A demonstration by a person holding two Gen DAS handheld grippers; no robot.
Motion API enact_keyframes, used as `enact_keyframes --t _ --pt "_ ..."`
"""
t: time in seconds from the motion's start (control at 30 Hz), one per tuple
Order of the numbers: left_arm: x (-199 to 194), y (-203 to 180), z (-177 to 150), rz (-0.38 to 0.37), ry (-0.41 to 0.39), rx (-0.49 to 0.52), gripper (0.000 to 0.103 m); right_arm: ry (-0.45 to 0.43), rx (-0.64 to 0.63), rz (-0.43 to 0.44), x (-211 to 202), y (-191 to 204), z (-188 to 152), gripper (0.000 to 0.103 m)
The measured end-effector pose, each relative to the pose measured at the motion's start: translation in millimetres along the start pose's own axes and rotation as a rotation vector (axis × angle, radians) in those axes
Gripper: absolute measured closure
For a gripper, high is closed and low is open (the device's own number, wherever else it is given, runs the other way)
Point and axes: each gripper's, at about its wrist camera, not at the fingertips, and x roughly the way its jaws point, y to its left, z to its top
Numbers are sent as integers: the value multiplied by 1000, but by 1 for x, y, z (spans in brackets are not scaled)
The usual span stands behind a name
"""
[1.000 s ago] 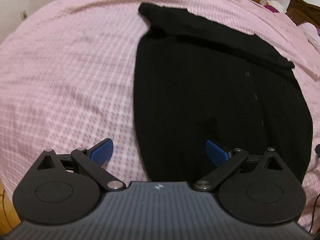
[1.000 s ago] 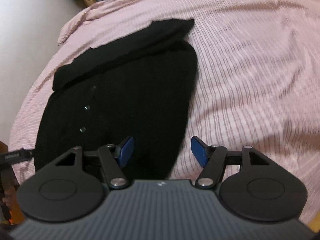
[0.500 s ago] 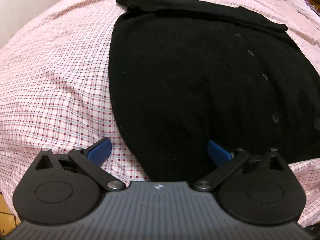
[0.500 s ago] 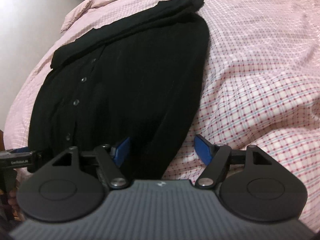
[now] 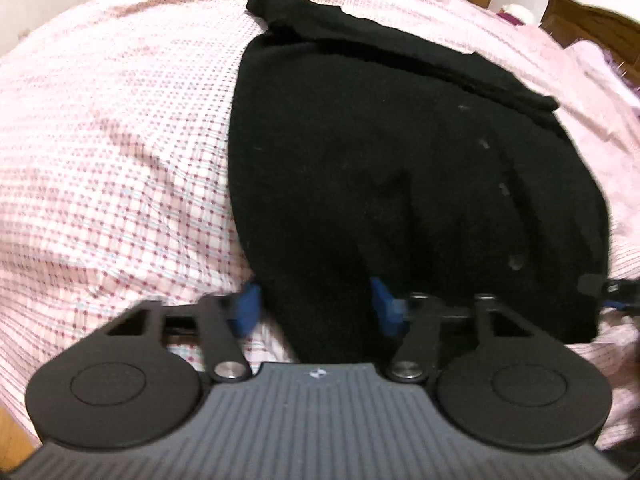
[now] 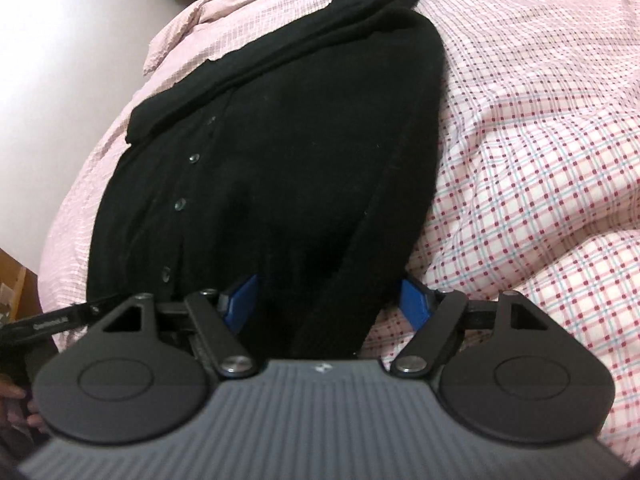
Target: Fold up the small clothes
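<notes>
A black buttoned cardigan (image 5: 400, 168) lies flat on a pink checked bedspread (image 5: 120, 160), sleeves folded across its far end. My left gripper (image 5: 316, 304) is open, its blue pads either side of the near left hem corner. In the right wrist view the cardigan (image 6: 288, 152) fills the middle, and my right gripper (image 6: 328, 300) is open with its blue pads straddling the near right hem edge. The right gripper's tip also shows at the right edge of the left wrist view (image 5: 612, 292).
The bedspread (image 6: 540, 140) is rumpled into soft ridges beside the garment. Wooden furniture (image 5: 592, 20) stands beyond the bed's far side. A white wall (image 6: 60, 40) lies to the left in the right wrist view.
Both grippers have come down and forward onto the cardigan's near hem. The left jaws have narrowed around the hem corner; the right jaws stay wide with cloth now between them.
</notes>
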Motion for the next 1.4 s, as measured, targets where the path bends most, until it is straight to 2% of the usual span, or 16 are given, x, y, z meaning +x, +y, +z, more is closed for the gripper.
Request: enact_keyframes --t 0.07,0.27,0.3,0.37,0.4,0.43,0.5,0.53,0.57,0.6,0.63,0.67,0.9,1.1,1.3,1.4 --pt "-1 3 -2 -43 10 -23 55 17 -8 -9 4 1 0 27" --pt "2 -2 -6 -15 16 -38 52 76 -12 -13 13 4 -4 27" --pt "8 -1 -4 -14 18 -34 50 79 -10 -10 15 4 -5 27" --pt "18 -2 0 -46 16 -34 33 68 2 -1 15 4 -5 27" --pt "20 -3 1 -67 16 -37 29 61 6 7 14 4 -6 28" --pt "22 -5 1 -83 16 -33 24 49 10 12 12 4 -7 31" --pt "23 -10 2 -72 15 -17 24 37 17 7 8 3 -9 61" --pt "23 -17 1 -59 12 -9 33 33 30 5 7 0 -9 69" --pt "21 -17 2 -42 6 -6 53 31 48 14 4 -5 -9 84" --pt "20 -16 3 -43 7 -17 62 27 74 36 1 -9 -9 86" --pt "19 -12 4 -71 13 -46 78 17 87 49 -2 -11 -10 87" --pt "17 -7 4 -107 22 -86 87 7 91 59 -6 -11 -10 88" --pt "-7 5 14 -236 -61 -179 94 -106 151 219 -43 -17 -4 89" --pt "-23 1 38 -295 -159 -199 95 -186 164 311 -59 -14 13 90" --pt "-27 1 87 -342 -254 -288 95 -303 203 385 -62 -9 49 90" --pt "-26 -7 119 -309 -305 -271 95 -362 206 410 -58 -8 75 90"
